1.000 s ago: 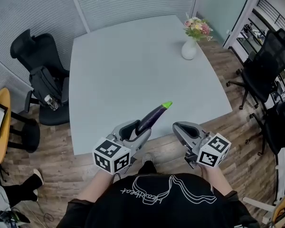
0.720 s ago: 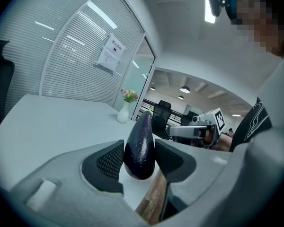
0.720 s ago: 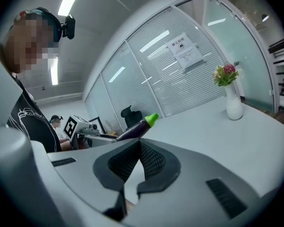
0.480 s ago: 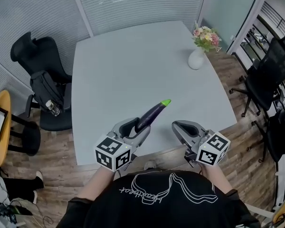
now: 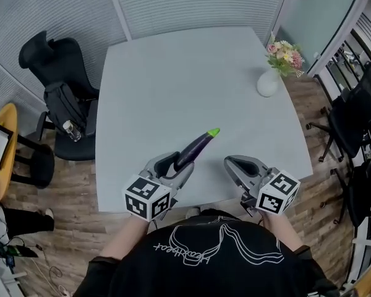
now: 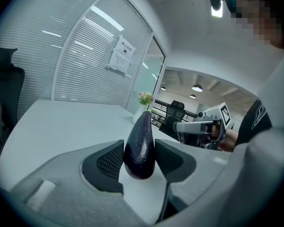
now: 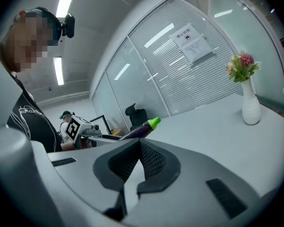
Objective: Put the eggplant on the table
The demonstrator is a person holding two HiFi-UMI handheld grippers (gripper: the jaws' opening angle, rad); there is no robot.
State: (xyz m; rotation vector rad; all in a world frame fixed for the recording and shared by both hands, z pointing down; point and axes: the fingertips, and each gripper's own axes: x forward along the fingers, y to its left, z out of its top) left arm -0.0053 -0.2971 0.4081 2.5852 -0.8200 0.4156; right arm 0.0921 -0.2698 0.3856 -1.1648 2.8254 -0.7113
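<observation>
A dark purple eggplant with a green stem tip sticks out forward from my left gripper, which is shut on its thick end above the near edge of the pale grey table. In the left gripper view the eggplant is pinched between both pads. My right gripper hovers beside it at the table's near edge, shut and holding nothing. The right gripper view shows its pads touching at the tips, with the eggplant off to the left.
A white vase of flowers stands at the table's right edge. A black office chair with a bag and bottle sits left of the table. More black chairs stand at the right. A wooden side table is far left.
Both grippers have moved forward over the table's near edge, the eggplant still held in the left one. The vase and chair have shifted in the view as the head moved.
</observation>
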